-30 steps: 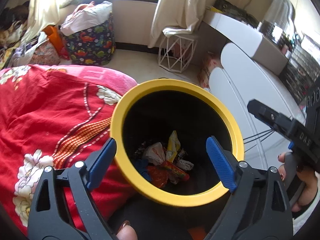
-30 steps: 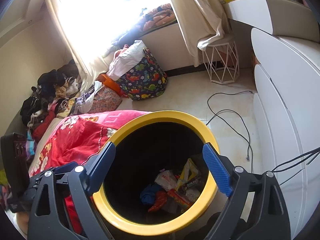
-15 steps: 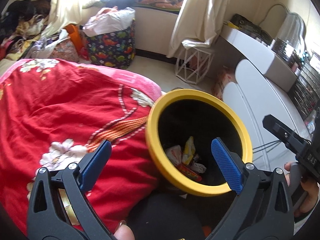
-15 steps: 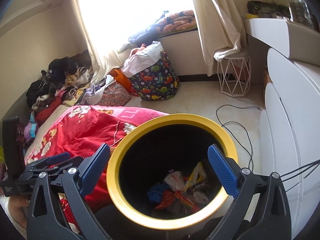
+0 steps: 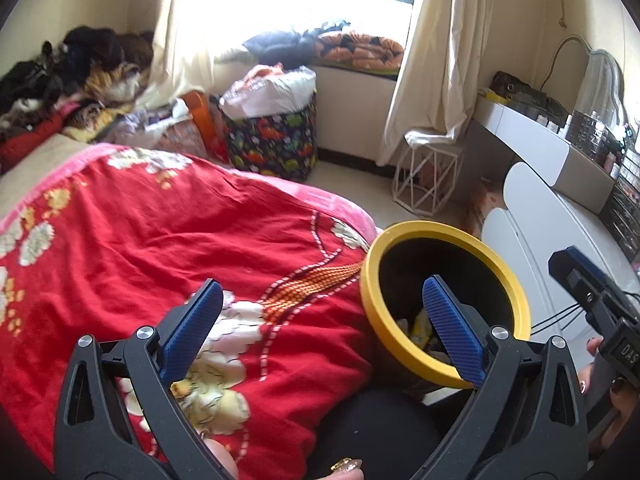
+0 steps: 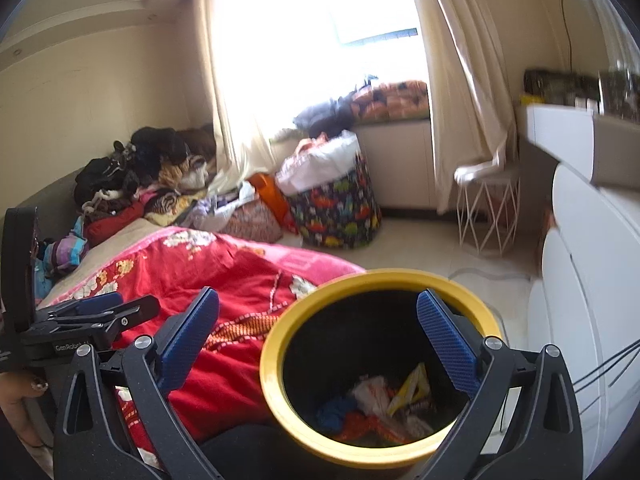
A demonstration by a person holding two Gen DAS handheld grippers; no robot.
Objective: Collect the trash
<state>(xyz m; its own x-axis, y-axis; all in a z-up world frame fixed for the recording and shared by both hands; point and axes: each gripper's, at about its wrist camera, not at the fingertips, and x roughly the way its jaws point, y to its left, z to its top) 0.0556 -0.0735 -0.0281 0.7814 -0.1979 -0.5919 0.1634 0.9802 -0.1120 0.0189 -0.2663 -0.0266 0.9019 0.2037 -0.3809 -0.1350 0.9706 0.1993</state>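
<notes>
A black trash bin with a yellow rim (image 6: 276, 380) stands beside the bed, low in both views; in the left wrist view its rim (image 5: 516, 292) is at lower right. Inside lie crumpled wrappers (image 6: 380, 404): white, yellow, red and blue pieces. My left gripper (image 5: 320, 320) is open and empty, over the red blanket (image 5: 160, 240) just left of the bin. My right gripper (image 6: 316, 332) is open and empty, above the bin's near side. Each gripper shows at the edge of the other's view: the right one (image 5: 592, 300), the left one (image 6: 100, 308).
A dinosaur-print laundry basket (image 6: 336, 208) stands on the floor by the window. A white wire stool (image 6: 488, 208) stands under the curtain. White drawers (image 6: 588, 300) and a cluttered dresser are at right. Clothes are piled (image 6: 140, 176) at the bed's far end.
Both grippers have tilted up and swung left, away from the bin. The left one has moved off the bin's mouth to over the red blanket. Both stay open and empty.
</notes>
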